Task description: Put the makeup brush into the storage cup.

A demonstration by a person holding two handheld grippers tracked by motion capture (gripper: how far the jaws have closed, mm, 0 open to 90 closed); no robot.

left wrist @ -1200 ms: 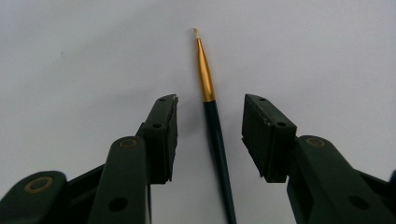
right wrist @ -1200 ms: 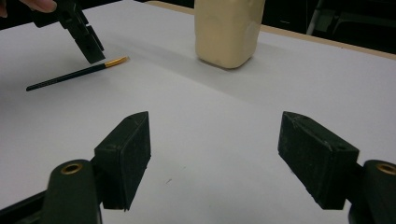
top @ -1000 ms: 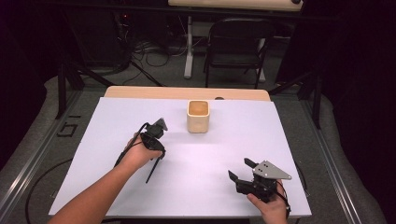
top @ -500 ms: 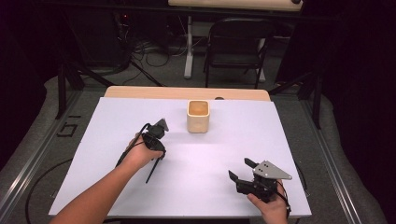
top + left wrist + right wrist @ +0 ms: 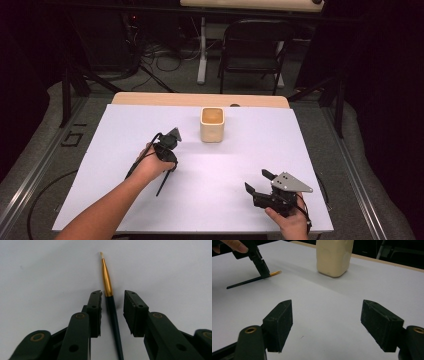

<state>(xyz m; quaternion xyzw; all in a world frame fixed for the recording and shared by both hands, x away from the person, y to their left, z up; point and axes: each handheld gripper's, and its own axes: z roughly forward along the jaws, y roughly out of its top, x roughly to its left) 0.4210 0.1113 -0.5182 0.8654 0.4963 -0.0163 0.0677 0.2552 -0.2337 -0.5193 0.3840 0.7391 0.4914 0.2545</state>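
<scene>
Paintbrush lying flat on white table, cream cup standing well beyond. Handle dark, ferrule gold, tip pale. Left gripper straddling it, jaws parted, not clamping. Right gripper hovering spread wide, holding nothing.

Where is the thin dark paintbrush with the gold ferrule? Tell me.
The thin dark paintbrush lies flat on the white table, between the open jaws of the left gripper, left of the cream cup.

Broad bare tabletop lies open between the two claws and along the near edge. The cream cup at far centre is the lone upright obstacle; the paintbrush lies flat at left.
</scene>
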